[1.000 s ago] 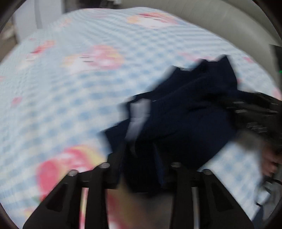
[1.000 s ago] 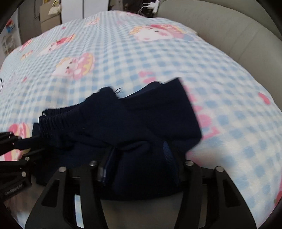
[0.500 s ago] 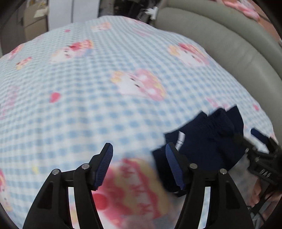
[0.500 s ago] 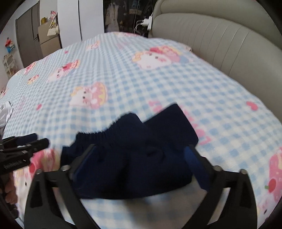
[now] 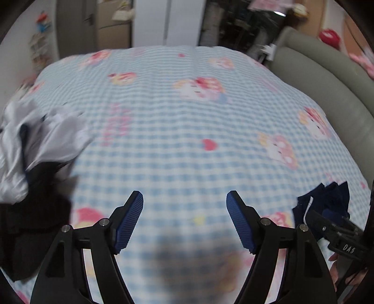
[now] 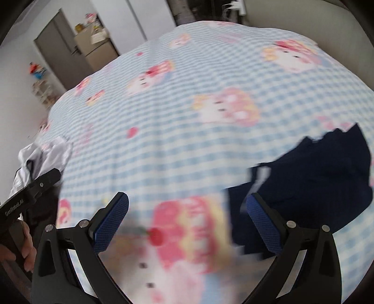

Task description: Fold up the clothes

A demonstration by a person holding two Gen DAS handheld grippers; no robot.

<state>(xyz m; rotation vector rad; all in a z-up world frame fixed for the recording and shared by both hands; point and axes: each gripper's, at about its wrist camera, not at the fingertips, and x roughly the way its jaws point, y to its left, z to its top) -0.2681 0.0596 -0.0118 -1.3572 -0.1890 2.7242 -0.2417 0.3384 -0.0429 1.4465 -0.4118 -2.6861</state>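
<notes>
A folded navy garment [image 6: 313, 173] lies on the checked bedsheet [image 6: 187, 121] at the right of the right wrist view, just beyond my right fingers; it also shows at the far right edge of the left wrist view [image 5: 327, 201]. My left gripper [image 5: 184, 210] is open and empty above the sheet. My right gripper [image 6: 187, 215] is open and empty, left of the navy garment. A heap of white clothes [image 5: 39, 142] and black clothes [image 5: 30, 224] lies at the left.
The blue-and-white sheet with pink cartoon prints covers the bed [image 5: 187, 117]. A grey padded headboard [image 5: 327, 88] runs along the right. Wardrobe doors [image 5: 177, 21] and a shelf stand beyond the bed's far end.
Both grippers let go of the navy garment, opened wide, and swung left and up away from it. The unfolded pile has come into view at the left.
</notes>
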